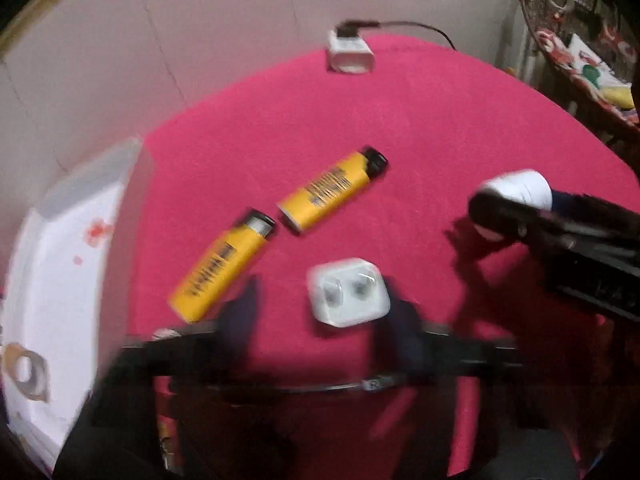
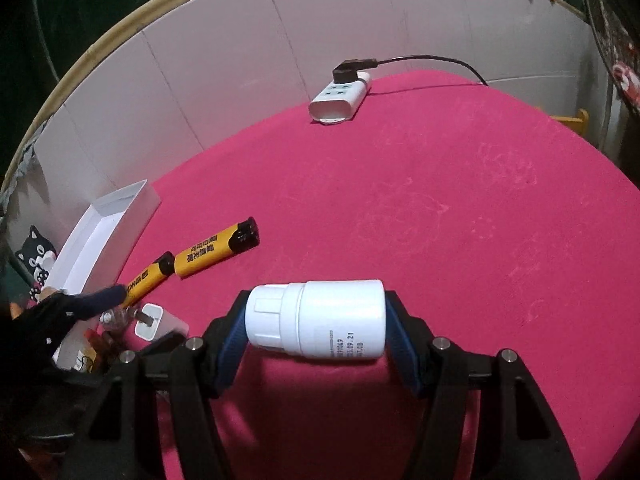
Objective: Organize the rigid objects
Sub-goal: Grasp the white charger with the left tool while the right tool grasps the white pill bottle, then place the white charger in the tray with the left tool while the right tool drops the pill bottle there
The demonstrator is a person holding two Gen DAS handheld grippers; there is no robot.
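Two yellow lighters [image 1: 334, 192] [image 1: 222, 266] lie on the pink cloth [image 1: 440, 128]. A white plug adapter [image 1: 347, 298] lies between the blurred fingers [image 1: 240, 312] of my left gripper [image 1: 320, 320], which is open around it. My right gripper [image 2: 316, 320] is shut on a white pill bottle [image 2: 320, 318], held sideways; it also shows at the right in the left wrist view [image 1: 516, 190]. The lighters [image 2: 218, 250] [image 2: 150, 278] and adapter [image 2: 156, 322] show at the left in the right wrist view.
A white open box [image 1: 60, 280] stands at the cloth's left edge, also in the right wrist view [image 2: 108, 224]. A white power strip [image 2: 340, 100] with a black cable lies at the far edge by a white wall panel [image 2: 240, 40].
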